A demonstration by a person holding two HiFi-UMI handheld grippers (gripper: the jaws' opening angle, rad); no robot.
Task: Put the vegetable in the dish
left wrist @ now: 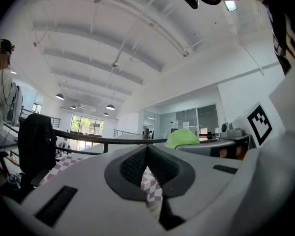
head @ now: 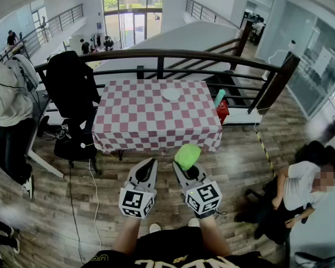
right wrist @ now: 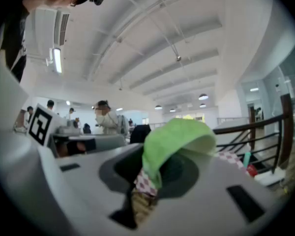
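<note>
A light green leafy vegetable [head: 187, 155] is clamped in my right gripper [head: 185, 164], its top sticking out past the jaw tips. The right gripper view shows the same vegetable [right wrist: 174, 140] close up between the dark pads. My left gripper [head: 151, 164] is shut with nothing in it; in its own view the left gripper [left wrist: 147, 150] has its pads pressed together. A white dish [head: 171, 94] sits on the far right part of the red-and-white checkered table [head: 145, 121]. Both grippers hover over the wooden floor, short of the table's near edge.
A black railing [head: 173, 54] runs behind the table. A black chair with a jacket [head: 72, 88] stands at the table's left. A red box with a teal bottle [head: 221, 106] sits at its right. A seated person [head: 301, 183] is at right, a standing person [head: 8, 105] at left.
</note>
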